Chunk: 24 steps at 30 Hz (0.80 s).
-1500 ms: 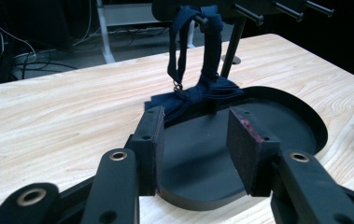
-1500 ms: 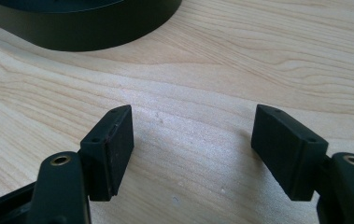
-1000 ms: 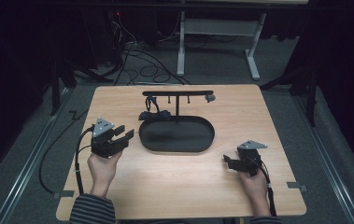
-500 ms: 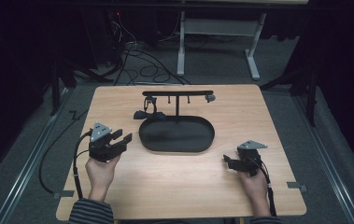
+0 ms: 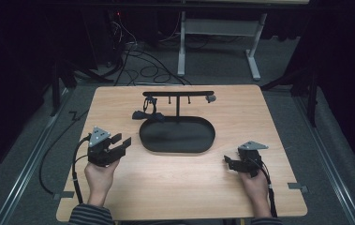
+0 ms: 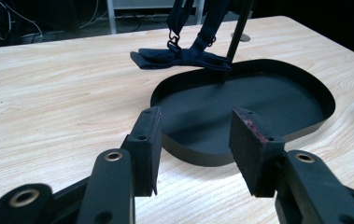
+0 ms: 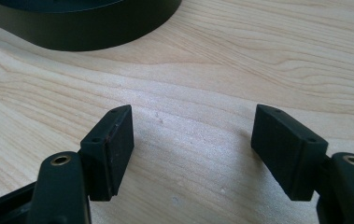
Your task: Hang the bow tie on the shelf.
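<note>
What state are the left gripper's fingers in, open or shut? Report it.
Open. The left gripper has its fingers standing well apart with nothing between them, only the black tray and the wooden table showing through the gap.

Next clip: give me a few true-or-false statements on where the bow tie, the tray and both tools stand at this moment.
1. The bow tie lies flat in the middle of the tray. False: it hangs from the rack by its strap and sits at the left end of the black oval tray, mostly on the wood.
2. The left tool is open with nothing between its jaws. True.
3. The right tool grips the tray's rim. False: it is open over bare table, apart from the tray.
4. The tray has nothing inside except the rack's post. True.
5. Both tools lie on the person's side of the tray. True.
</note>
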Tool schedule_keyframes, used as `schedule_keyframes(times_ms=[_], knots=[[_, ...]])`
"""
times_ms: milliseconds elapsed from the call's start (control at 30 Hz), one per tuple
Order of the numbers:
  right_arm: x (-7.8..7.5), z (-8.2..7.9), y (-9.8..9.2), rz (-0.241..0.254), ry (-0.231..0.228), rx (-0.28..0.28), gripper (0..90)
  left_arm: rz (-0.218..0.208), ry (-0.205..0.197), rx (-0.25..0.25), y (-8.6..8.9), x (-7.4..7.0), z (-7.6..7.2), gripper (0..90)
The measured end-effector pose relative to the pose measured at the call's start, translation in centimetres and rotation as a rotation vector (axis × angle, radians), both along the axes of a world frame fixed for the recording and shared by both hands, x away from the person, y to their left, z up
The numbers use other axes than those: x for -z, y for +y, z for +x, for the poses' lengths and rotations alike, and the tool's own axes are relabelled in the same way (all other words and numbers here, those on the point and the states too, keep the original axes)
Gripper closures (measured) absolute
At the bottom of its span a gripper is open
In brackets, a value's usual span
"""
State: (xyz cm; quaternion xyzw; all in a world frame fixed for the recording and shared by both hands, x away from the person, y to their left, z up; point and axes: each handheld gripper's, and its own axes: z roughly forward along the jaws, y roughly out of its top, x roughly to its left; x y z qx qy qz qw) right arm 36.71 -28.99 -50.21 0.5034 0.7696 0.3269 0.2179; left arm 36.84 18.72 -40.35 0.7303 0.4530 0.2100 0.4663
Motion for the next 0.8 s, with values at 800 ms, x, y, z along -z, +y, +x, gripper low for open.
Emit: schedule_keyframes(times_ms=[800], knots=[[0.0, 0.0, 0.0, -0.001, 0.000, 0.000, 31.3, 0.007, 0.035, 0.040, -0.3, 1.9, -0.7, 52.7]])
